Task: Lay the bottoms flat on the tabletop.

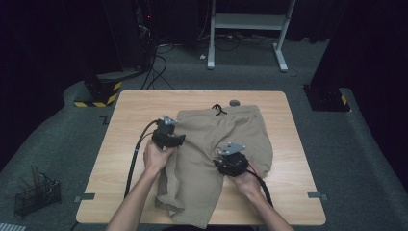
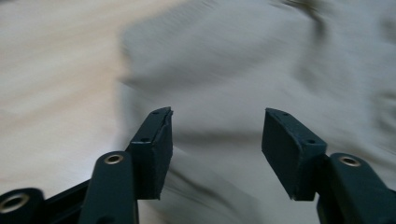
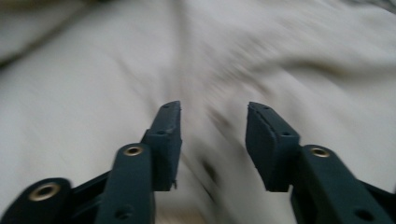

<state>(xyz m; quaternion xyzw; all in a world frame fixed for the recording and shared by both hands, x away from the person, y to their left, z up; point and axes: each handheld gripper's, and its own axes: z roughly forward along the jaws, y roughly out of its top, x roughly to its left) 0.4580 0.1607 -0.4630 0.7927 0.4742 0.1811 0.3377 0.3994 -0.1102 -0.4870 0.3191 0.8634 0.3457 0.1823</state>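
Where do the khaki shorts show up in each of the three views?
High view: the khaki shorts lie mid-table, waistband far, one leg bunched at the near edge.
Left gripper view: shorts spread beyond the open left tongs; bare table at left.
Right gripper view: blurred shorts behind the open right tongs.
Shared landmark: the tan fabric.

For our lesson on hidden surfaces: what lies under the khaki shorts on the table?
The khaki shorts lie on the wooden table, whose bare top shows around them. A black drawstring rests at the waistband. Whether anything else lies beneath cannot be seen, since the cloth covers that part.
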